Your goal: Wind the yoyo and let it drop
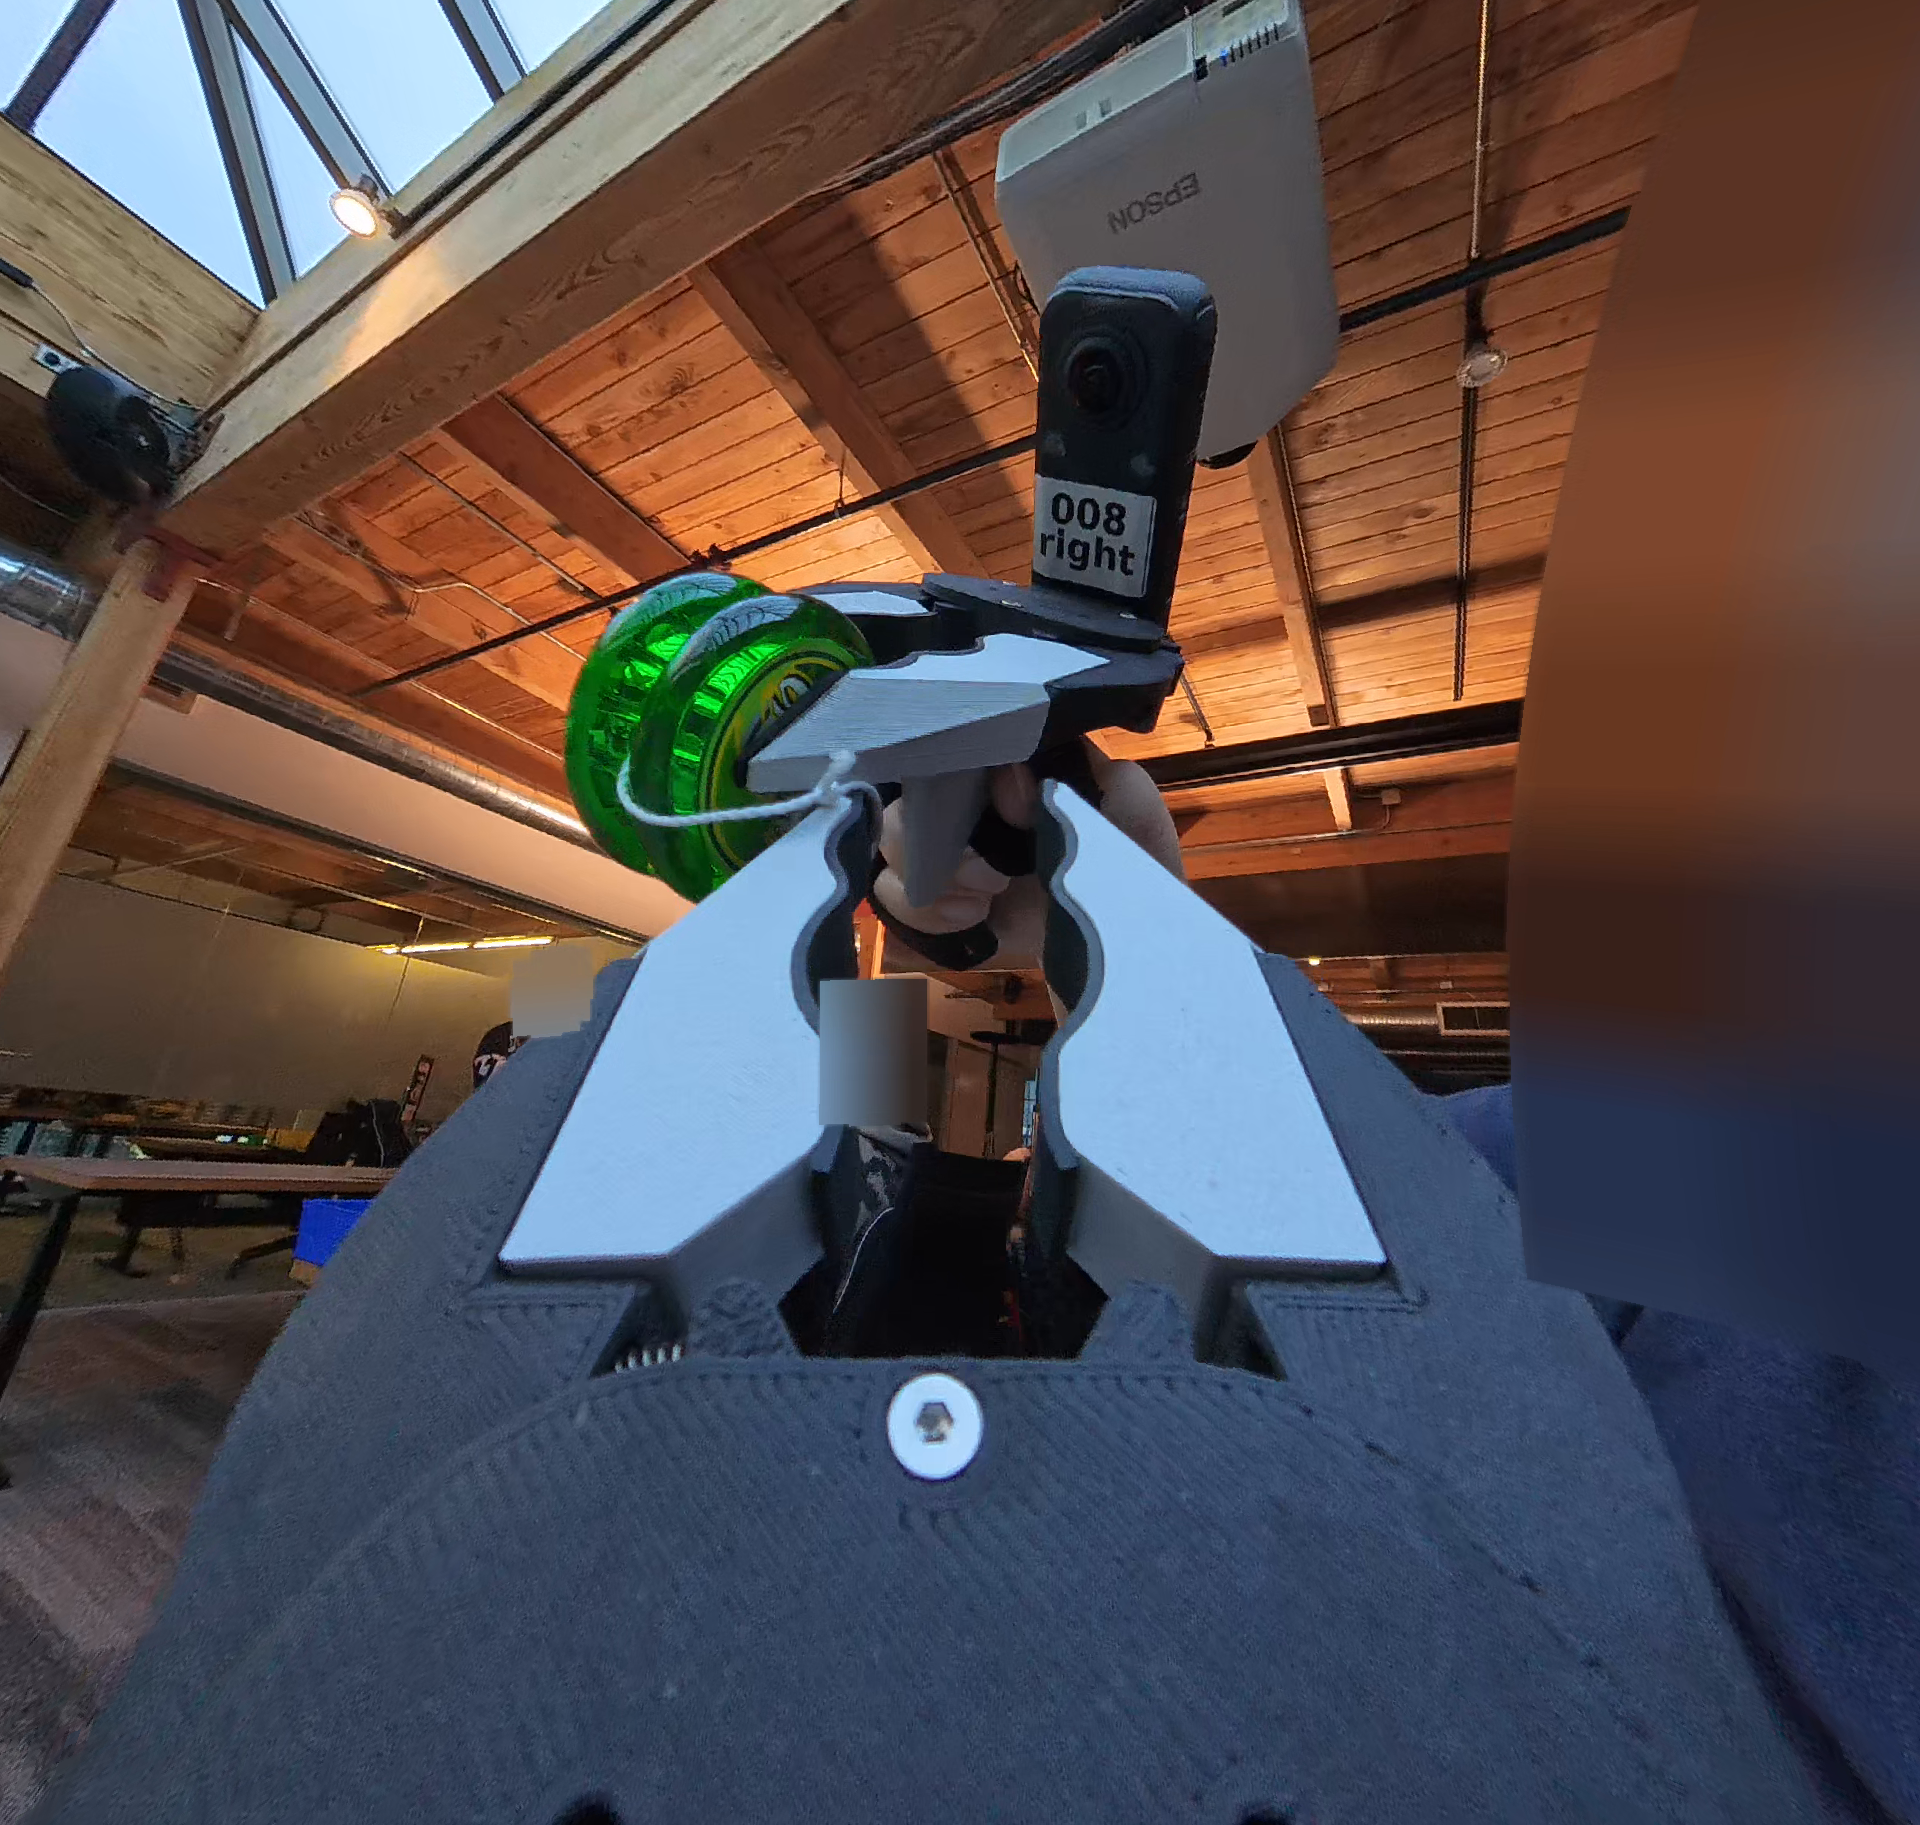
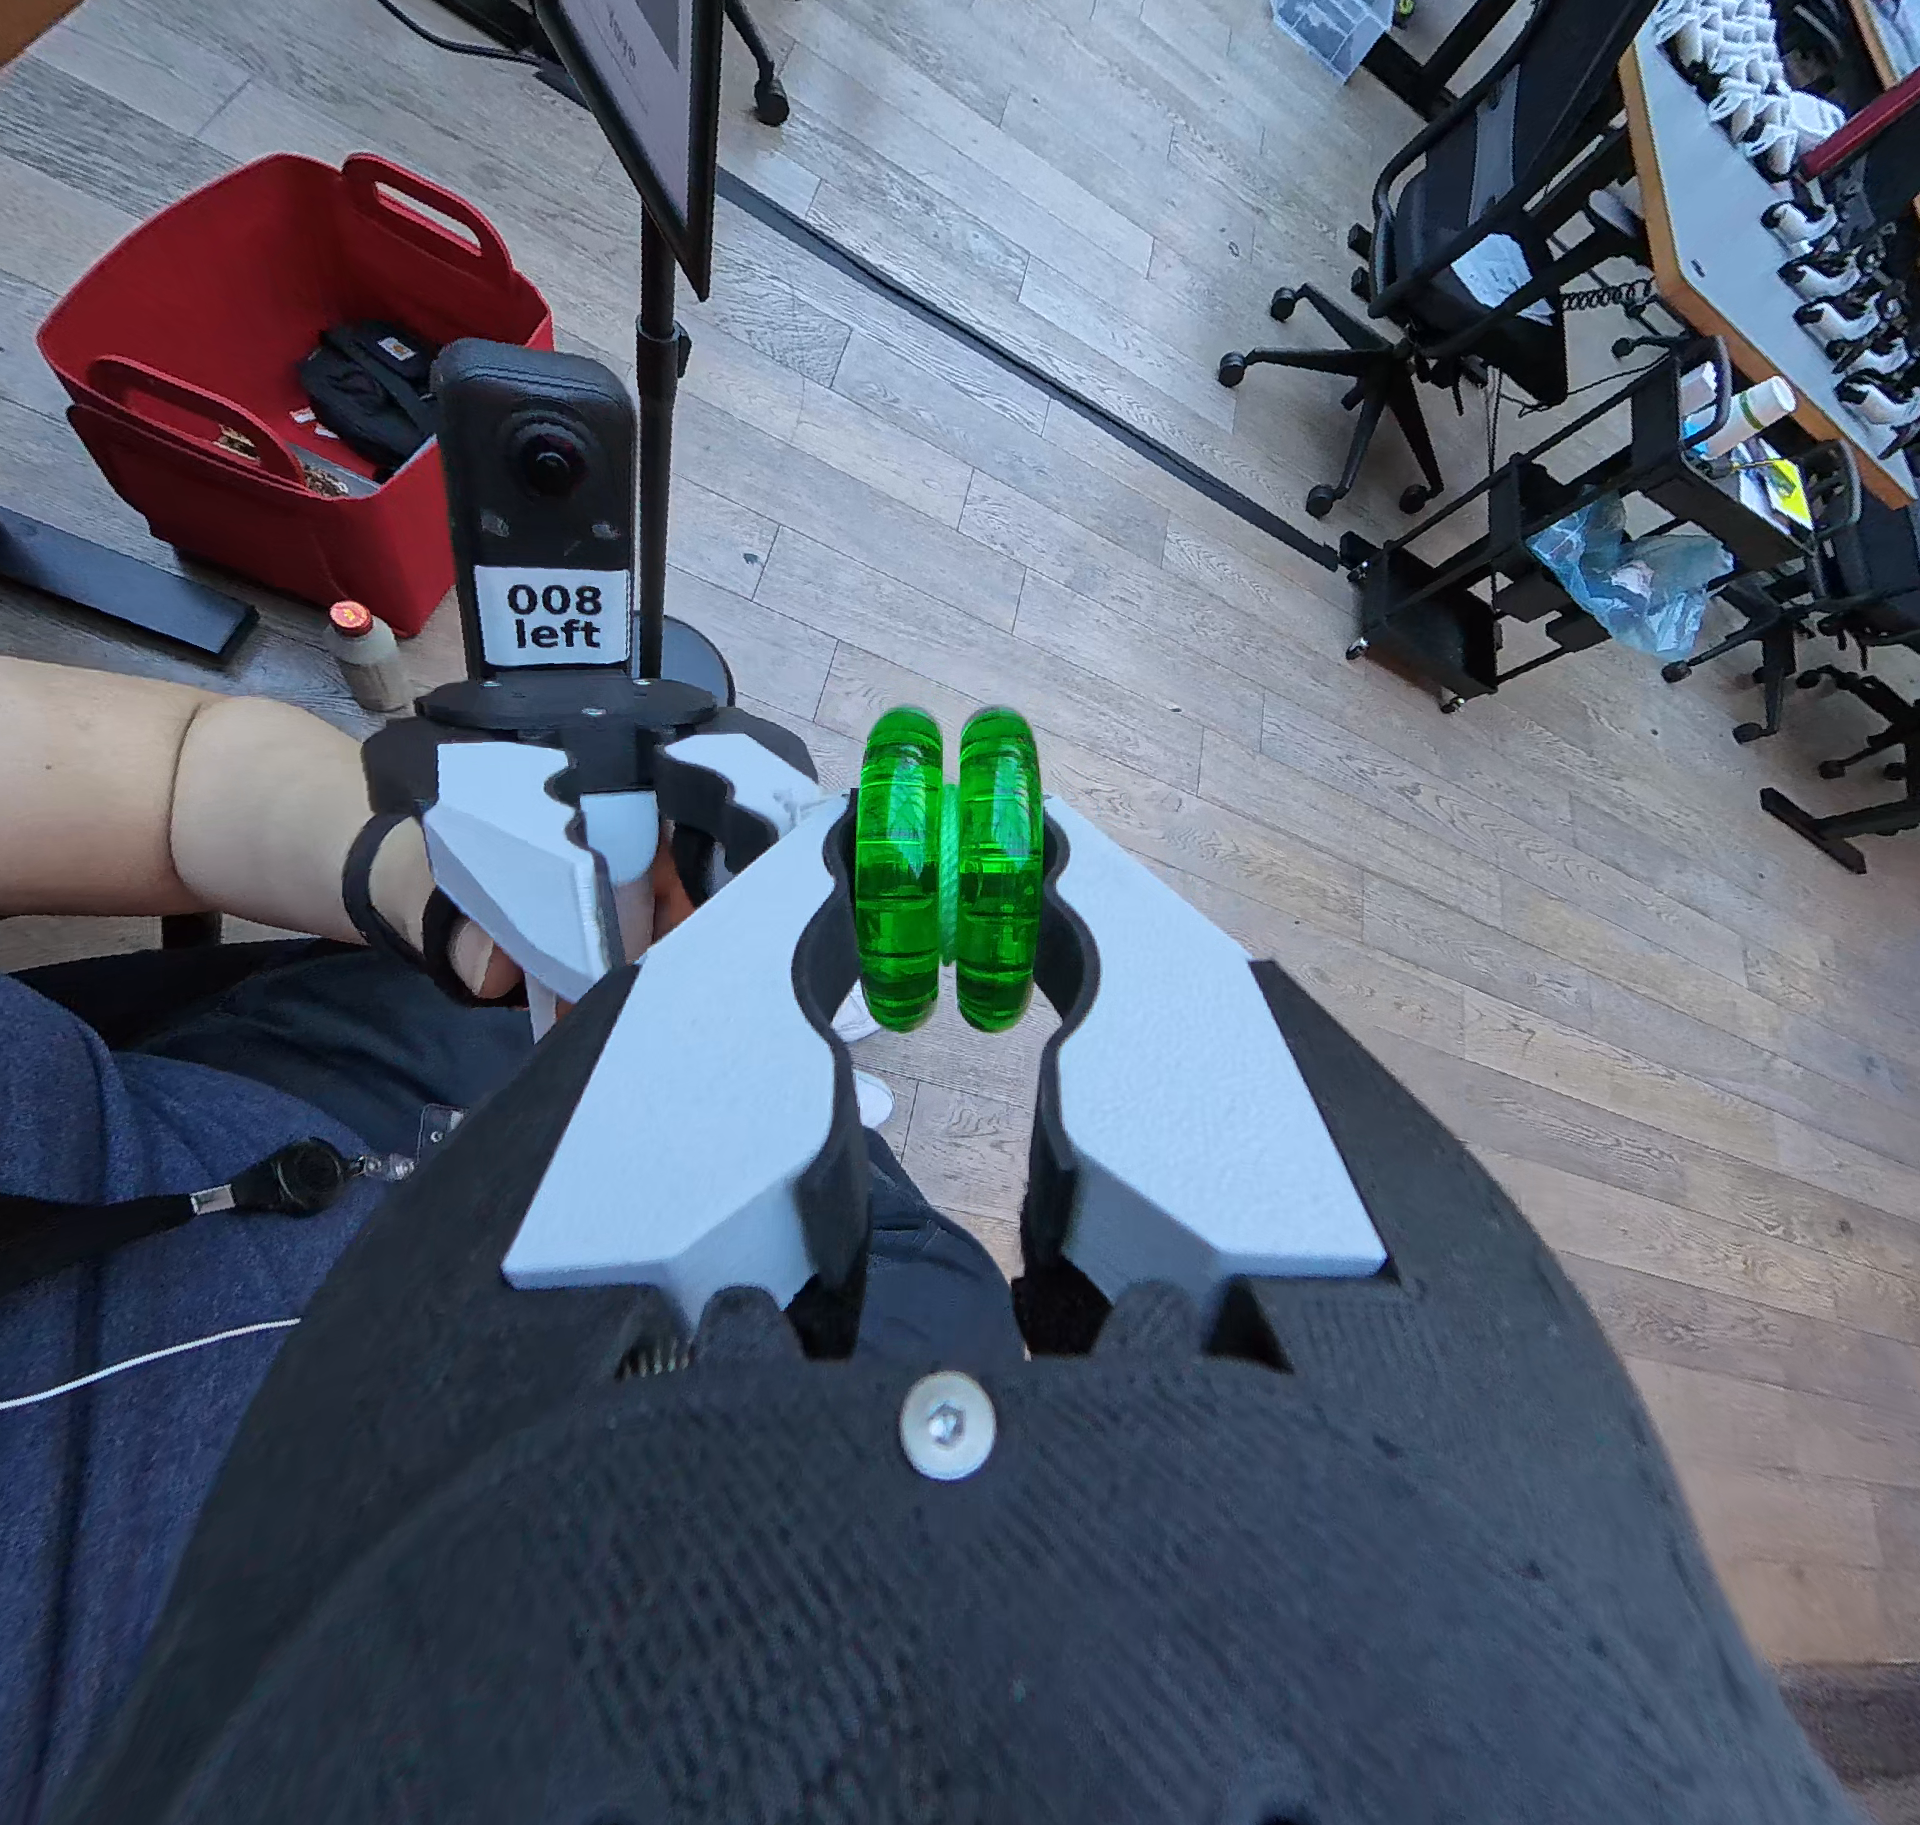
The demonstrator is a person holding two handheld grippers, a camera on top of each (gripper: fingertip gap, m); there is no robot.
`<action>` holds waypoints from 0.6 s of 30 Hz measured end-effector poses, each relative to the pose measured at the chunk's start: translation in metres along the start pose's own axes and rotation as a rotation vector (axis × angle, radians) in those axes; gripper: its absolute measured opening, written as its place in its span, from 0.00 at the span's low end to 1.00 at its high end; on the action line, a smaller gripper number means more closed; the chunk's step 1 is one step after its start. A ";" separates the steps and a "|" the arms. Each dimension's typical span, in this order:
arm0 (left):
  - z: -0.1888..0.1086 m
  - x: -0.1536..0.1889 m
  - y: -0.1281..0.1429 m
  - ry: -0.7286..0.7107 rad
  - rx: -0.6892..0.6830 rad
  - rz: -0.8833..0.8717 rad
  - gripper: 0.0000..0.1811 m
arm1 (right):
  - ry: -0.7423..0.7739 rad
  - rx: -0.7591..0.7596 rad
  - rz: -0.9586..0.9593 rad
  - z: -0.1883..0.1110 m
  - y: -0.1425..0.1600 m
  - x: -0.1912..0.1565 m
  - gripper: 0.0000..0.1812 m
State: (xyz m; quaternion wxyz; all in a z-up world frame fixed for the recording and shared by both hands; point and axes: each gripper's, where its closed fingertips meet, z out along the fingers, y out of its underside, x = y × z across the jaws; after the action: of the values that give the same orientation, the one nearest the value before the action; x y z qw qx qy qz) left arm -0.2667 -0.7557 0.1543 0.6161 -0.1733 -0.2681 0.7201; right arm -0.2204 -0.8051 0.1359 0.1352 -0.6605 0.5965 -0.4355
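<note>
The green translucent yoyo (image 2: pixel 948 869) sits clamped between the two fingers of the right gripper (image 2: pixel 948 840), one disc pressed against each inner notch, its central groove facing back along the fingers toward the camera. Seen from the left wrist, the same yoyo (image 1: pixel 717 731) projects to the left of the right gripper (image 1: pixel 800 726), high under the wooden ceiling (image 1: pixel 644 393). A white string (image 1: pixel 727 807) loops out of the groove (a small knot shows beside the finger) and runs to the tip of one finger of the left gripper (image 1: pixel 948 819), whose fingers stand apart with nothing between them. In the right wrist view the left gripper (image 2: pixel 623 840) lies just beside the yoyo, to its left, above a plank floor (image 2: pixel 1143 840) and a red bin (image 2: pixel 208 321).
</note>
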 end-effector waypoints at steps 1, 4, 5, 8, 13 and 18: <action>0.001 0.000 0.003 -0.001 -0.012 0.015 0.16 | -0.002 -0.006 0.000 0.000 0.001 0.000 0.15; 0.003 0.002 0.009 -0.006 -0.041 0.069 0.17 | -0.004 -0.022 -0.007 0.001 0.003 -0.001 0.15; 0.003 0.004 0.011 -0.005 -0.048 0.088 0.18 | -0.005 -0.029 -0.011 0.001 0.004 -0.001 0.15; 0.005 0.008 0.014 0.000 -0.068 0.118 0.19 | -0.018 -0.051 -0.016 0.002 0.008 -0.003 0.15; 0.001 0.004 0.007 -0.017 -0.017 0.100 0.16 | -0.036 -0.008 0.021 0.000 0.004 -0.006 0.15; -0.003 0.006 -0.002 -0.017 0.043 0.120 0.16 | -0.027 0.106 0.069 0.003 -0.006 -0.009 0.15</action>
State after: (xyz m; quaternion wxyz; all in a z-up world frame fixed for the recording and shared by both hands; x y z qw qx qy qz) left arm -0.2648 -0.7488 0.1541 0.5729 -0.1696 -0.2468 0.7629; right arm -0.2133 -0.7966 0.1343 0.1930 -0.6371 0.5931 -0.4528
